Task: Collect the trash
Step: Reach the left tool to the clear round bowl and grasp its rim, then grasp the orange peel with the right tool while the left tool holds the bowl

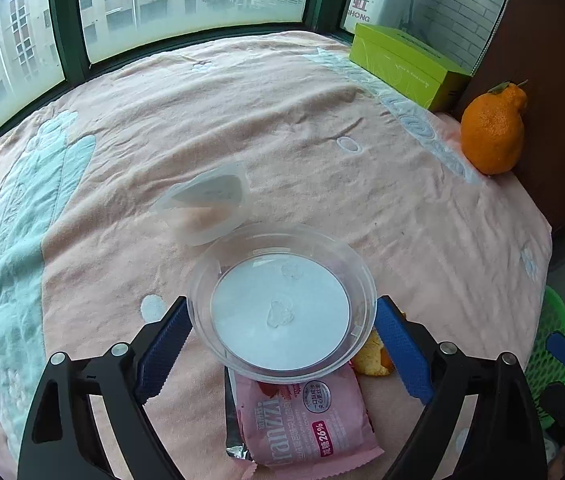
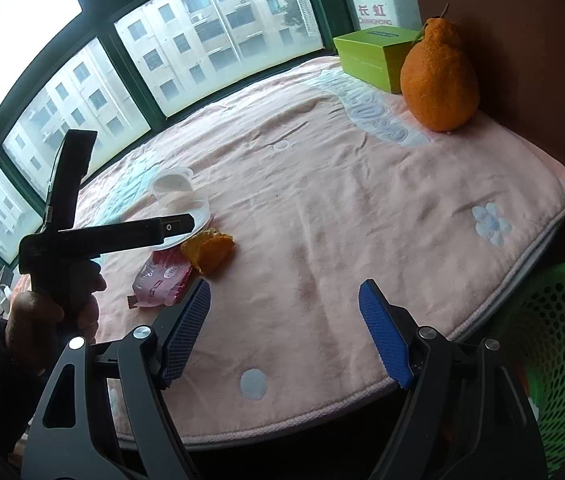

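Observation:
A clear round plastic lid (image 1: 282,300) sits between the fingers of my left gripper (image 1: 280,344), whose blue pads touch or nearly touch its rim. Under it lie a pink snack wrapper (image 1: 302,420) and a piece of orange peel (image 1: 374,356). A crumpled clear plastic cup (image 1: 206,204) lies just beyond. In the right wrist view the wrapper (image 2: 162,280), peel (image 2: 208,252) and cup (image 2: 174,192) lie at the left, partly behind the left gripper's body (image 2: 82,236). My right gripper (image 2: 284,332) is open and empty over the pink cloth near the table's front edge.
A pink towel (image 2: 342,200) covers the round table. A whole orange (image 2: 438,80) and a green box (image 2: 374,56) stand at the far right by a brown wall. A green mesh basket (image 2: 554,360) stands beside the table at the right. Windows run behind.

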The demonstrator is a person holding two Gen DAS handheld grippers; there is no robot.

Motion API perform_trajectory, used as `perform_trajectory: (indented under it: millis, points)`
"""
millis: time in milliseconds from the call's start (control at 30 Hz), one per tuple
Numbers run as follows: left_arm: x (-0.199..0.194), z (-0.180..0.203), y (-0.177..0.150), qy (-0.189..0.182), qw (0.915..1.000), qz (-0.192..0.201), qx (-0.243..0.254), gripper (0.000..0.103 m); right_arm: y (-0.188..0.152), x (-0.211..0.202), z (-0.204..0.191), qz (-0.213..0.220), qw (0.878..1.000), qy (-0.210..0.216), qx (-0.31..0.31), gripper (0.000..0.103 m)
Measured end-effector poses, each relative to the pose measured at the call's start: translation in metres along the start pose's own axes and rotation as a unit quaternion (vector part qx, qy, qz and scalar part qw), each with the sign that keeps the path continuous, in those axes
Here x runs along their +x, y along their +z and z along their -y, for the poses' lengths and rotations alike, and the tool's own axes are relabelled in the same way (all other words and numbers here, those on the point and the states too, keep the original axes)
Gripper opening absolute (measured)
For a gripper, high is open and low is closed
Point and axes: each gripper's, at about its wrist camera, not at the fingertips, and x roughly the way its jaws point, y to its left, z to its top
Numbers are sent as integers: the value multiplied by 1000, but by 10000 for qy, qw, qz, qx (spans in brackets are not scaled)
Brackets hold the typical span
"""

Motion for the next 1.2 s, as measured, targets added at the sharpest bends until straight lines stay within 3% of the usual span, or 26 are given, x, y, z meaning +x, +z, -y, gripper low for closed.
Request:
perform_trajectory:
  millis: [333,600,900,1100,1200]
  points:
    - [-39,-11,7,-340,9982,380,-307,88,12,36,-31,-241,9989,222,-343,77]
    - [-66,-23,12,-328,9961,722,-396,88,19,73,-63,-508,9966,381,-522,73]
    - [-81,-38,12,-368,9940,872,-542,88,22,111,-71,-809,9956,54,-464,64]
    - [-85,-39,10,-425,9933,911,-567,88,20,121,-81,-797,9942,-220,-694,63]
    - [-84,-39,9,-405,9936,889,-575,88,20,121,-81,-770,9943,-265,-682,56]
